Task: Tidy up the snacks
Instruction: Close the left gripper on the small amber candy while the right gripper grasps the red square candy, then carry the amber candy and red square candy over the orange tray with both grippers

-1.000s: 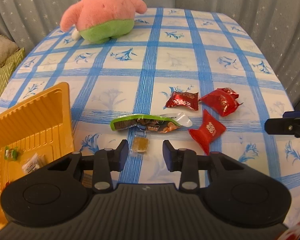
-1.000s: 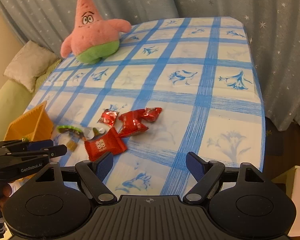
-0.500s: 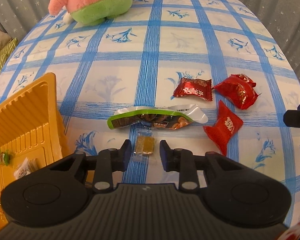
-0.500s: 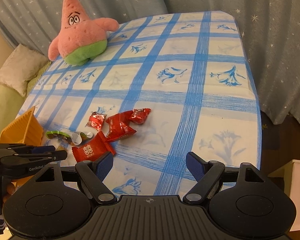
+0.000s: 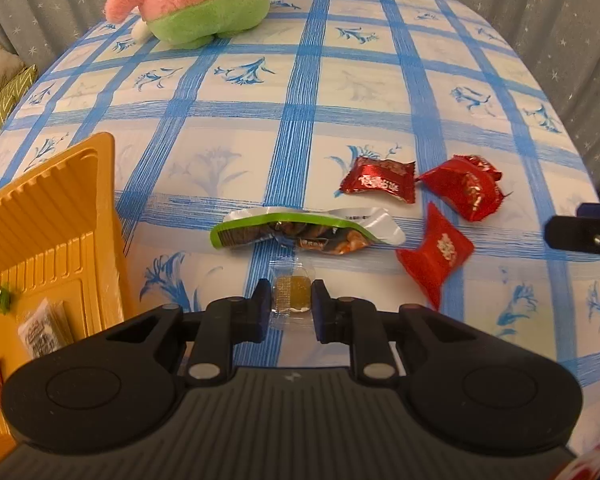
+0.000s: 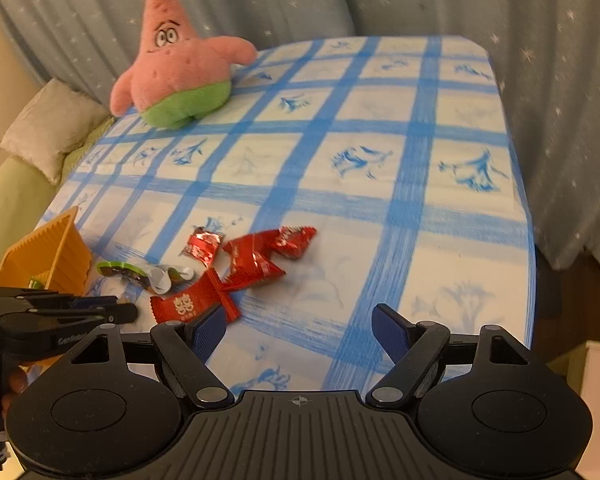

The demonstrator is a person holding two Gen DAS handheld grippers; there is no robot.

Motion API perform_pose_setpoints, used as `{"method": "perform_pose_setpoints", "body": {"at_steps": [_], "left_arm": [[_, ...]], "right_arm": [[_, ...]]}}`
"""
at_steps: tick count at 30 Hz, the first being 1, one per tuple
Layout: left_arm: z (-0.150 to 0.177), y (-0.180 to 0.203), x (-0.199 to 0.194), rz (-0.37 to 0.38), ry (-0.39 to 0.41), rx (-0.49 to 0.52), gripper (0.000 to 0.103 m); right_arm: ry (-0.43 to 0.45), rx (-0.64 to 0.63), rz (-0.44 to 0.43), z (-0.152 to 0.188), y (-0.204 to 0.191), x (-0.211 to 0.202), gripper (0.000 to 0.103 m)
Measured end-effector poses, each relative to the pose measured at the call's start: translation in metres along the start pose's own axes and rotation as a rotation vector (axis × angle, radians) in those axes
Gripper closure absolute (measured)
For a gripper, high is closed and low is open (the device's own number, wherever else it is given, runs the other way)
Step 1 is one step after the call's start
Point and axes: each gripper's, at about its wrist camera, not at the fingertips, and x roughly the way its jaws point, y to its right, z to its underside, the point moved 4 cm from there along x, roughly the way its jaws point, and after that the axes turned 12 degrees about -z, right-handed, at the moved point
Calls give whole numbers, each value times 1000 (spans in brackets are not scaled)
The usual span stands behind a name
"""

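**Left gripper closes on small candy**

Now the left gripper [image 5: 290,307], jaws wider a second ago, clamps the clear-wrapped amber candy [image 5: 293,292] on the tablecloth [image 5: 340,80], beside the yellow tray [image 5: 52,216]. The right gripper [image 6: 298,330] hangs open, empty.

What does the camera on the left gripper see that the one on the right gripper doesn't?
Only the left view shows the small clear-wrapped candy with the left gripper shut on it, and snacks lying inside the yellow tray.

Only the right view shows the plush toy's face, a cushion, the open, empty right gripper and the table's far right edge.

Both show the red candies, the green-edged packet, the plush toy, the tray and the blue checked tablecloth.
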Motion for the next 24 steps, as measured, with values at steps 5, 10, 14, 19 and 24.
{"method": "perform_pose_setpoints", "body": {"at_steps": [5,10,14,19,24], "left_arm": [[5,-6,-15,10,14,-51,84],[7,-14,-26,0,29,-91,84],[5,-22,-31,-13,39,-117,84],[5,-29,-34,-24,45,-140,84],[5,-33,-35,-32,44,-156,84]], "right_arm": [[15,-59,-15,-8,-9,6,24],[32,-154,-44,-17,-23,16,38],[20,-183,-62,-24,-28,30,51],[-8,-235,-62,-29,-30,47,63],[-32,-270,-56,-32,-31,61,67]]}}
